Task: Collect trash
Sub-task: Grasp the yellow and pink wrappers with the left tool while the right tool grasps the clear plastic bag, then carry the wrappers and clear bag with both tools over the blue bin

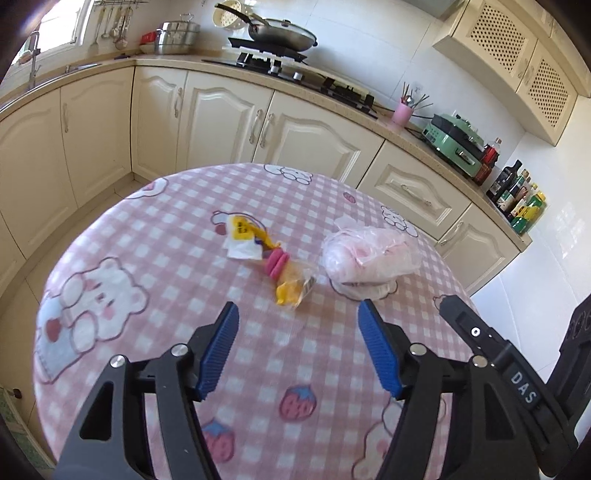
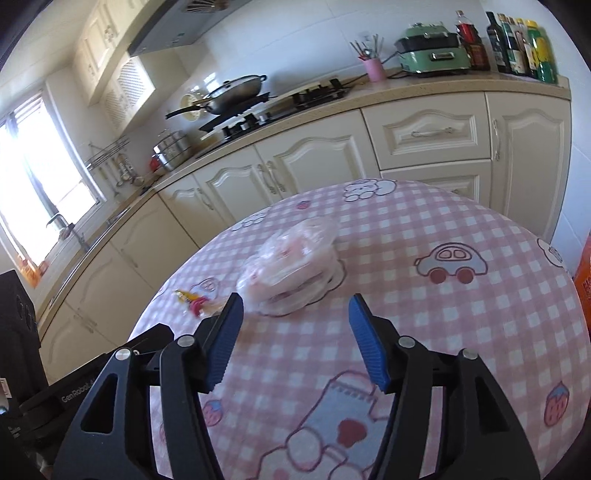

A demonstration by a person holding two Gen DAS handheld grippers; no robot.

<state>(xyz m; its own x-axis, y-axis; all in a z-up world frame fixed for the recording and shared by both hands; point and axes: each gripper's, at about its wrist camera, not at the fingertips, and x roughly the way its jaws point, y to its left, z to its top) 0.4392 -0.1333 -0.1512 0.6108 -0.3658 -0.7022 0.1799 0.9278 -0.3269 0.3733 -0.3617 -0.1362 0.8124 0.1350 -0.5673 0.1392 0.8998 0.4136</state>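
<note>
On the pink checked tablecloth [image 1: 177, 229] lies a crumpled clear plastic bag [image 1: 369, 256] and, left of it, a small heap of wrappers [image 1: 269, 254]: white and yellow paper, a pink piece, a yellow packet. My left gripper [image 1: 298, 312] hovers just short of the wrappers, jaws open, nothing between its blue pads. In the right wrist view the plastic bag [image 2: 295, 267] sits just beyond my right gripper [image 2: 295, 301], which is open and empty; the wrappers [image 2: 195, 301] show small at its left. The right gripper's body shows at the right edge of the left wrist view.
Cream kitchen cabinets [image 1: 229, 122] and a counter curve around behind the table, with a stove and wok [image 1: 280, 35], a pink utensil cup [image 1: 402, 110], a green appliance [image 1: 454, 140] and bottles [image 1: 517, 195]. An orange box [image 2: 583, 280] stands at the table's right edge.
</note>
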